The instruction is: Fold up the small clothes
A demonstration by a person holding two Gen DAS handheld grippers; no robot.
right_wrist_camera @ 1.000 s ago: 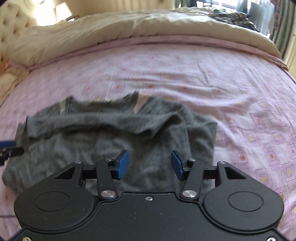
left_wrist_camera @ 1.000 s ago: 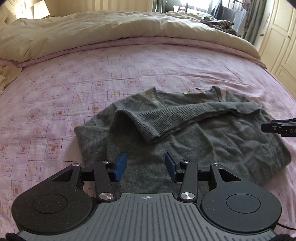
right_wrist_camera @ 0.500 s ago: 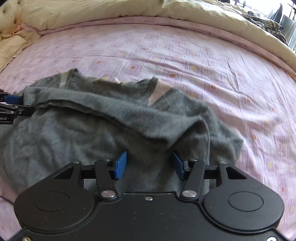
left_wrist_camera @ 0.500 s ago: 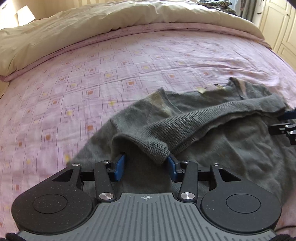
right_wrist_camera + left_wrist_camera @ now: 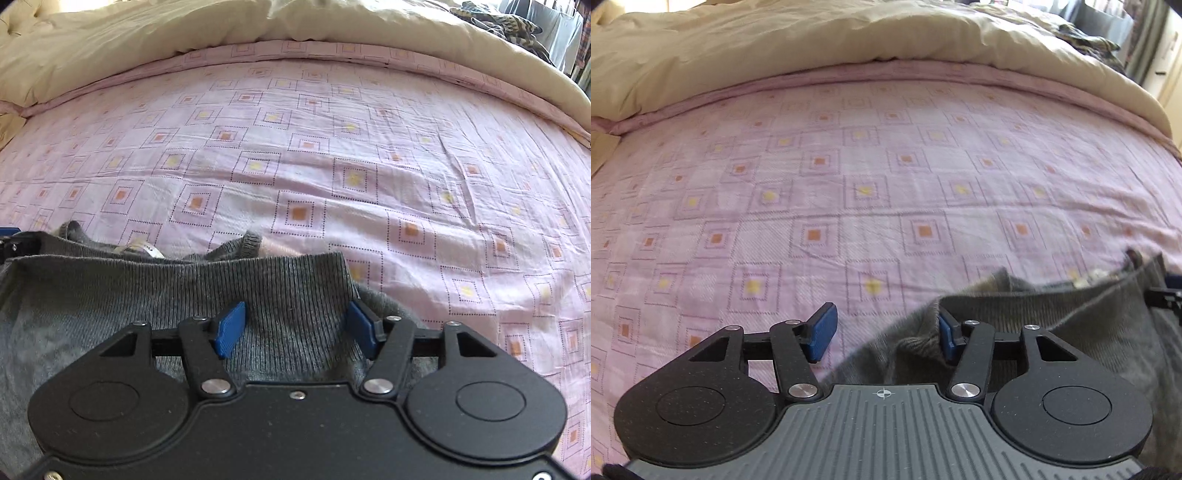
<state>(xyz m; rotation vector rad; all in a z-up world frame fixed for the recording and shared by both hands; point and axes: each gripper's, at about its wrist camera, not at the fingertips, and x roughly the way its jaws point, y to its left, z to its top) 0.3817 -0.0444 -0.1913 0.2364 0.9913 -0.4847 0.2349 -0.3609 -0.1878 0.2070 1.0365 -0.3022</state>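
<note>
Most of both views is filled by a bed sheet, pale lilac and printed with nested squares that have yellow or orange centres, lying over the bed with light creases. Behind it a cream duvet is bunched along the far edge of the sheet, and a dark patterned cloth lies on top of the duvet at the far right. Nearer the cameras, a grey knitted sweater rests on the sheet, with a ribbed band of it folded across the body and a white label showing at its neckline. In the right wrist view the right gripper sits low over the sweater with its blue pads spread wide, the ribbed band lying between them; the right pad is at the band's right edge, and neither pad is pressed onto the cloth. In the left wrist view the left gripper is likewise spread apart: its right pad is against the sweater's left end, where the knit bunches up, while its left pad hangs over bare sheet. Each gripper's tip shows at the edge of the other's view, at opposite ends of the band.
</note>
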